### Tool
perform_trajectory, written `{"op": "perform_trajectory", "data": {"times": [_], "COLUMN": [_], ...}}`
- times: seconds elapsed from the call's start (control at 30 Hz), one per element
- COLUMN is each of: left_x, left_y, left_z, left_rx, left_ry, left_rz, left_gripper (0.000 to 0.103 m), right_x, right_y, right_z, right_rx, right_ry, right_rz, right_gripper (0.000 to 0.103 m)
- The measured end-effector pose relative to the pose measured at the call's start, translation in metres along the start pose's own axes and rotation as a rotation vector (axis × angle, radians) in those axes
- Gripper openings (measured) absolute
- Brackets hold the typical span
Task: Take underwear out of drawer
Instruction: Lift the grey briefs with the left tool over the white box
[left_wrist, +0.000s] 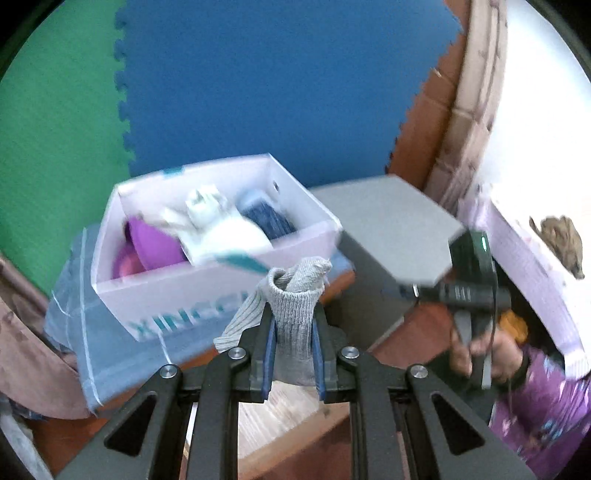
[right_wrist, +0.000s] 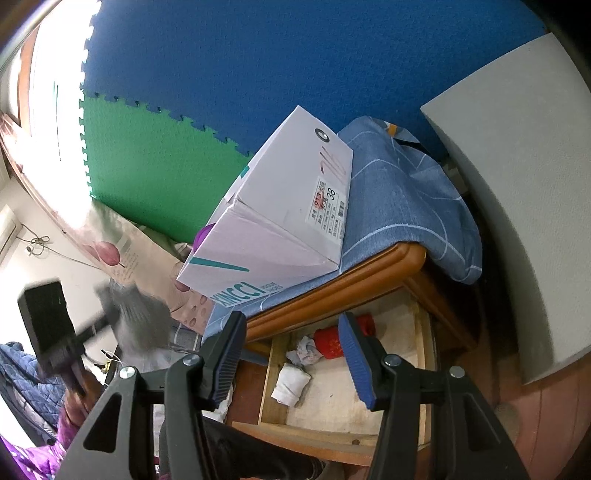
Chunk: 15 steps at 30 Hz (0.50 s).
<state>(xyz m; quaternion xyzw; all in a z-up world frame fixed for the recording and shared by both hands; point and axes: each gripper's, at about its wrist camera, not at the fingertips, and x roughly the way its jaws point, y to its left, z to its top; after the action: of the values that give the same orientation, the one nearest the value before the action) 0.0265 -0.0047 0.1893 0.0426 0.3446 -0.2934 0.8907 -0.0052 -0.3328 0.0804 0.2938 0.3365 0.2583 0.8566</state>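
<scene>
Grey ribbed cloth (left_wrist: 295, 317), a rolled sock-like bundle, stands between the blue pads of the left gripper (left_wrist: 294, 347) at lower centre of the left wrist view, its long axis running up the frame away from the camera, with the cuffed open end uppermost and a loose flap hanging off to the lower left. The two fingers (left_wrist: 267, 343) press on its lower half from either side, clamped on it, and the upper half stands free above the fingertips. Behind it in that view, an open white shoebox (left_wrist: 221, 295) holding purple, white and blue items sits on a blue cloth (left_wrist: 110, 332); a grey panel (left_wrist: 388, 236) lies to the right, and blue and green foam mats fill the upper frame, leaving clear air above the box. In the right wrist view the same grey cloth (right_wrist: 138, 317) shows blurred at left, beside the box and apart from the open drawer (right_wrist: 406, 406) at lower centre. The drawer's pale wooden floor is mostly bare on its right side; a white roll (right_wrist: 291, 384), a bluish rag (right_wrist: 304, 350) and a red item (right_wrist: 332, 341) lie toward its left and far end, under the orange-brown edge of the cabinet top (right_wrist: 332, 291). The right gripper (right_wrist: 291, 358) is above the drawer with its fingers apart and nothing between them.
</scene>
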Motion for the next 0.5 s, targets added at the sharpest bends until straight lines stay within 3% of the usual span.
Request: {"op": "perform_trajectory", "data": {"times": [0.2,0.5], "left_x": [0.014,0.087], "left_y": [0.036,0.09], "left_z": [0.058,0.111], "left_rx": [-0.031,-0.102], "left_ry": [-0.043,0.026], "left_rz": [0.082,0.203], "left_gripper": [0.016,0.016], "right_x": [0.0,-0.001], "right_y": [-0.001,-0.001], "right_z": [-0.001,-0.001], "right_rx": [0.0,0.001], "right_ry": [0.0,0.007], "right_rz": [0.008,0.019], "right_gripper": [0.053,0.053]}}
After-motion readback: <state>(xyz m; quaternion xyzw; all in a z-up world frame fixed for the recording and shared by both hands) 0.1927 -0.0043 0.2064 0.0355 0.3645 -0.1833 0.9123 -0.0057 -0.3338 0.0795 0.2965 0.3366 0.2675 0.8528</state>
